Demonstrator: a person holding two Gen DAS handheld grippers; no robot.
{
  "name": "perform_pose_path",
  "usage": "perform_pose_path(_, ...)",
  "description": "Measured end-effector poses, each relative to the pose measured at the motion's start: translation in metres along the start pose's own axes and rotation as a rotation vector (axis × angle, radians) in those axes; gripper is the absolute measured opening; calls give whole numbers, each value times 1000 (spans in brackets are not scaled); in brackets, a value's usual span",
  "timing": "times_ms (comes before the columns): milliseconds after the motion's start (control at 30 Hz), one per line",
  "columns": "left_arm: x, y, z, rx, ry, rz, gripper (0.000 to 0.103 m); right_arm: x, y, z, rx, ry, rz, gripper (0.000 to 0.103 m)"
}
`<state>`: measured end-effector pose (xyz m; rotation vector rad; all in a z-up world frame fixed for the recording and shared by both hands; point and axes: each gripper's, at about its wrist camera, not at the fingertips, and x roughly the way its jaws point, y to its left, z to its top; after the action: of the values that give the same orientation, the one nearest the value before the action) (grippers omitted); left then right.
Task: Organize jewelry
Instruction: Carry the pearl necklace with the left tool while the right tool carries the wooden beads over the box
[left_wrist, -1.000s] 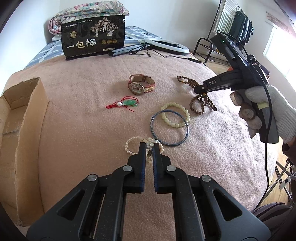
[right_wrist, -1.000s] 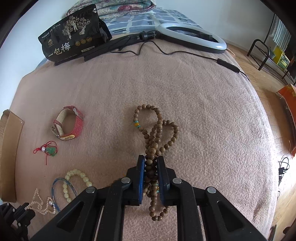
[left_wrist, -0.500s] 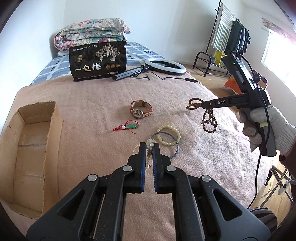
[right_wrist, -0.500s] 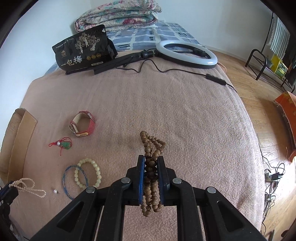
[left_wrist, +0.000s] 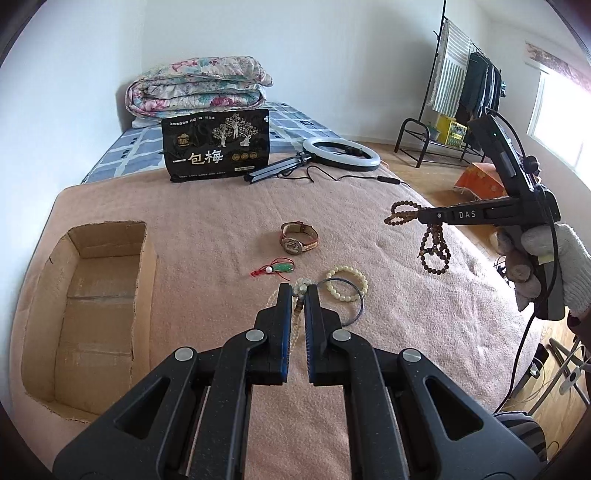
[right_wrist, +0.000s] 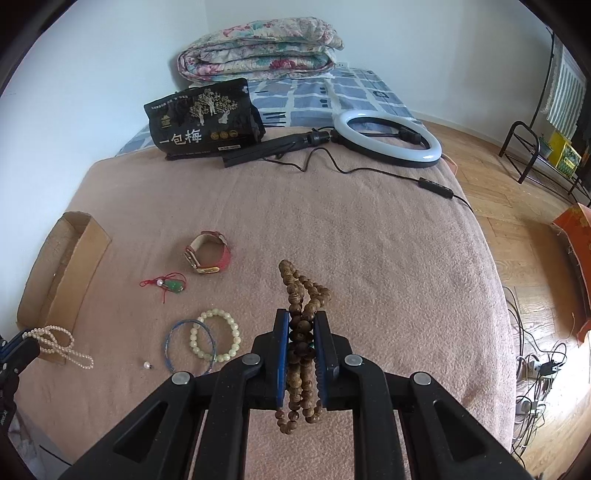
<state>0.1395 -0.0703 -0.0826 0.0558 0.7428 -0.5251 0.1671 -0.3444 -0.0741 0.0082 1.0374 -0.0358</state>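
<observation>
My left gripper (left_wrist: 298, 291) is shut on a white pearl necklace (left_wrist: 300, 291), lifted above the bed; the strand hangs from it in the right wrist view (right_wrist: 59, 345). My right gripper (right_wrist: 301, 319) is shut on a brown wooden bead necklace (right_wrist: 301, 295), held in the air; it also shows in the left wrist view (left_wrist: 430, 240). On the pink blanket lie a red-strap watch (left_wrist: 298, 238), a green pendant on red cord (left_wrist: 275, 268), a pale bead bracelet (left_wrist: 347, 284), a blue bangle (right_wrist: 188, 345) and one loose pearl (right_wrist: 147, 365).
An open cardboard box (left_wrist: 92, 306) sits at the bed's left edge. A black snack bag (left_wrist: 217, 146), a ring light with cable (left_wrist: 341, 155) and a folded quilt (left_wrist: 195, 86) are at the far end. The bed's right edge drops to a wooden floor (right_wrist: 535, 258).
Both grippers have risen from the blanket, each lifting its necklace clear. A loose pearl now lies near the bangle.
</observation>
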Motion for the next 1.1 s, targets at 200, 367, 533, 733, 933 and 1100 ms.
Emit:
perform_pose_path(200, -17, 18, 1, -20, -22, 30, 4, -13, 26, 4, -27, -20, 52, 11)
perform_pose_path(367, -34, 37, 2, -41, -43, 69, 4, -20, 59, 10, -74, -37, 95, 11)
perform_pose_path(533, -50, 61, 2, -72, -64, 107, 4, -23, 95, 16, -124, -48, 138, 11)
perform_pose_path(733, -68, 88, 0, -98, -83, 158, 4, -23, 136, 25, -171, -56, 187, 11)
perform_pose_path(933, -84, 112, -5, -132, -101, 202, 4, -24, 180, 31, -220, -65, 245, 11)
perform_pose_path(1100, -91, 135, -13, -160, -101, 231, 4, -21, 220, 35, -261, -64, 294, 11)
